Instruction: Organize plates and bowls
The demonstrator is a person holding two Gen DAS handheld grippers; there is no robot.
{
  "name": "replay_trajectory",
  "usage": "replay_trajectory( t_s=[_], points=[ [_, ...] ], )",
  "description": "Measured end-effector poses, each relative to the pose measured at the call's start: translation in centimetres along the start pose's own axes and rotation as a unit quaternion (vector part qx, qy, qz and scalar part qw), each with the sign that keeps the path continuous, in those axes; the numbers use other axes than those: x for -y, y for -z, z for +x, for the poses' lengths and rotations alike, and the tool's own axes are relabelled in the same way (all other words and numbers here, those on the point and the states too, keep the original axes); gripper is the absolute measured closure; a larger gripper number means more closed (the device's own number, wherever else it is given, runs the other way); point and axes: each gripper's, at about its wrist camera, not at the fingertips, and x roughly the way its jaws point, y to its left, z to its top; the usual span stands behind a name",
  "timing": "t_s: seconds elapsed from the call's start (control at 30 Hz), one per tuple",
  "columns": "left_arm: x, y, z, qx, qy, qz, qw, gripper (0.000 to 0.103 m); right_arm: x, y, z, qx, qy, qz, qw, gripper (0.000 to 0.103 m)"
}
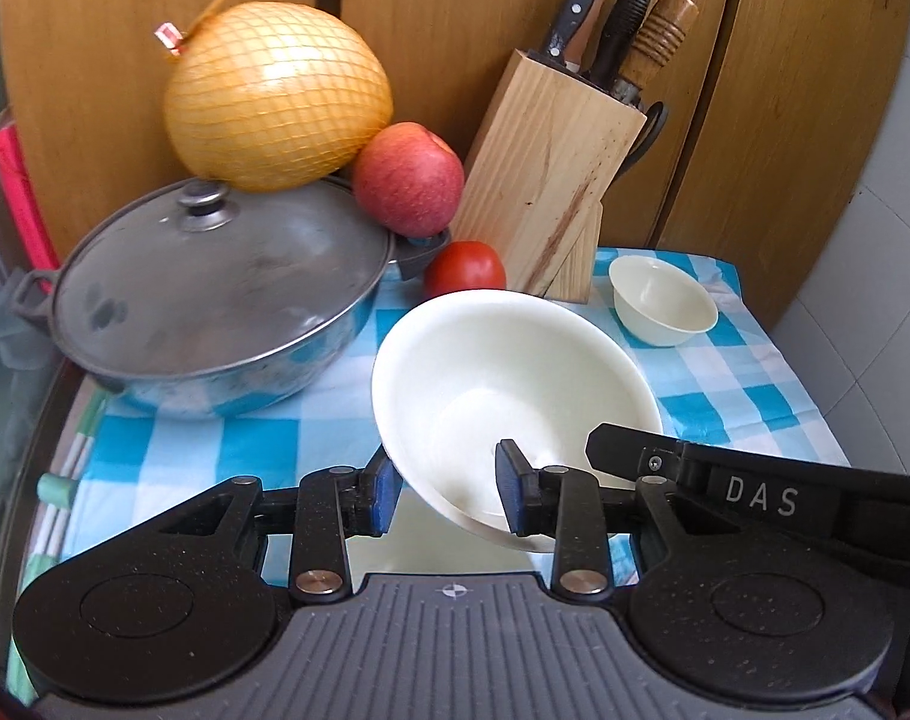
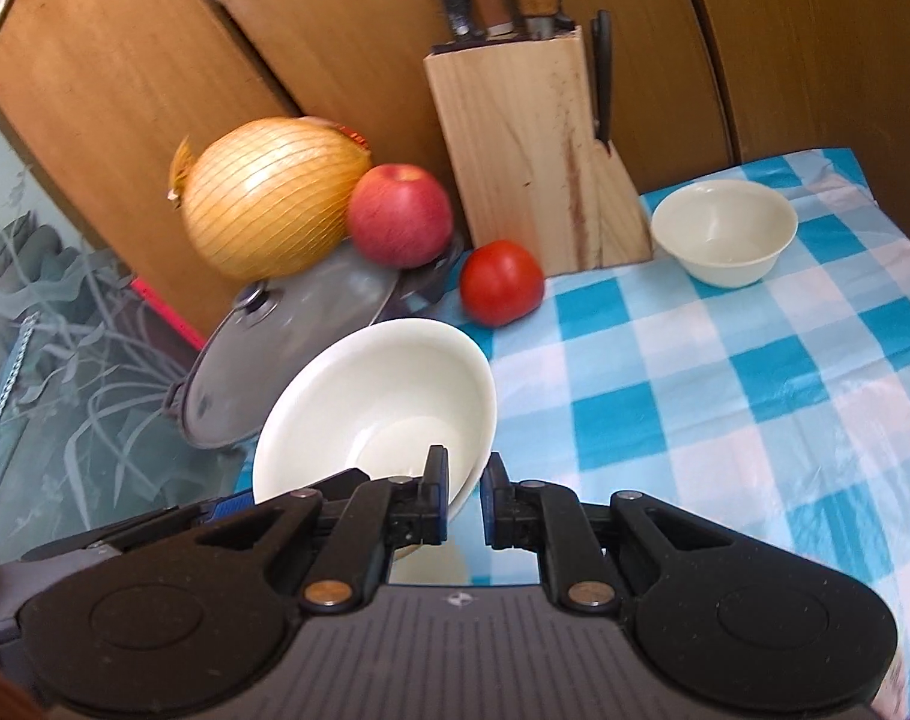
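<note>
Both grippers, left gripper [image 1: 446, 495] and right gripper [image 2: 462, 495], clamp the tilted large bowl's [image 1: 503, 384] rim; level it before nesting with the small bowl [image 1: 664, 300].

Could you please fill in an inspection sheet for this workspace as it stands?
Surface: blue-and-white checked cloth over the table.
Job's things: large white bowl tilted, held at its rim; small white bowl upright beside the knife block.
Clutter: lidded pot, netted pomelo and apple on its lid; tomato on the cloth.
Grippers: left hand-held gripper straddles the large bowl's rim; right hand-held gripper also at that rim, grip unclear.
Cables: nothing seen.
Surroundings: wooden cabinet doors behind.
</note>
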Motion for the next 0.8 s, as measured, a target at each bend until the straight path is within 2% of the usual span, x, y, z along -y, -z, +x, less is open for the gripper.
replay_trajectory(
  t_s=[0.37,0.8],
  points=[
    [-1.3,3.1,-2.1,-0.016,-0.005,-0.006,0.9998,0.062,-1.2,3.4,-0.4,-0.026,-0.002,-0.006,1.000,0.091],
    [-2.9,5.0,-1.3,-0.050,-0.018,-0.009,0.9985,0.063,-2.3,5.2,1.2,-0.050,0.013,-0.030,0.998,0.091]
  ],
)
